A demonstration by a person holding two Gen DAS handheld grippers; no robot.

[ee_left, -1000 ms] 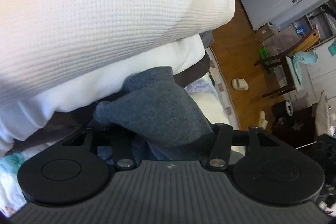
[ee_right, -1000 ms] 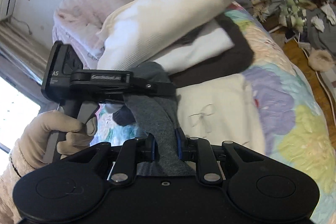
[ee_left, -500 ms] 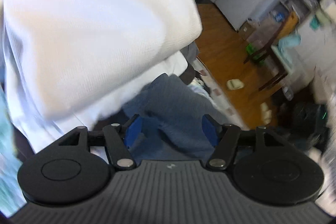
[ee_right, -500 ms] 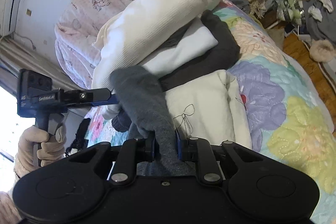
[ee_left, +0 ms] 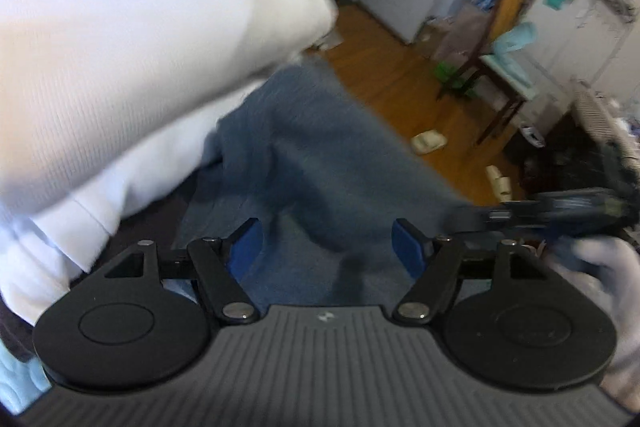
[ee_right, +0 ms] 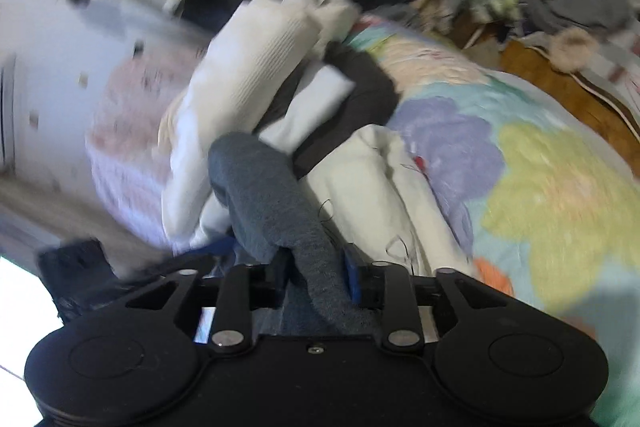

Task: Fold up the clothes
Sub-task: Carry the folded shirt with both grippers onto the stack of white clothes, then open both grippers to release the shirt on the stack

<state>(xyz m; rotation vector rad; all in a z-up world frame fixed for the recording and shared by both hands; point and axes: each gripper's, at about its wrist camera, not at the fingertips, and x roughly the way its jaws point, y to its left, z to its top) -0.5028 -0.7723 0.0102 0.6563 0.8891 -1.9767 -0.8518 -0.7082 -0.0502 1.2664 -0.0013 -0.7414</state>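
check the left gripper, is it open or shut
Open and opening: the left gripper has blue pads wide apart, the grey garment lying loose between them.

Grey knit garment, rolled into a soft arching tube, near the bed's edge, just left of a cream embroidered cloth and touching the folded white stack behind.

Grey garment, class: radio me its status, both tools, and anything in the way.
Left tool opening, pads clear. Right tool opening, grey garment between its pads. Folded white stack close behind on the bed.
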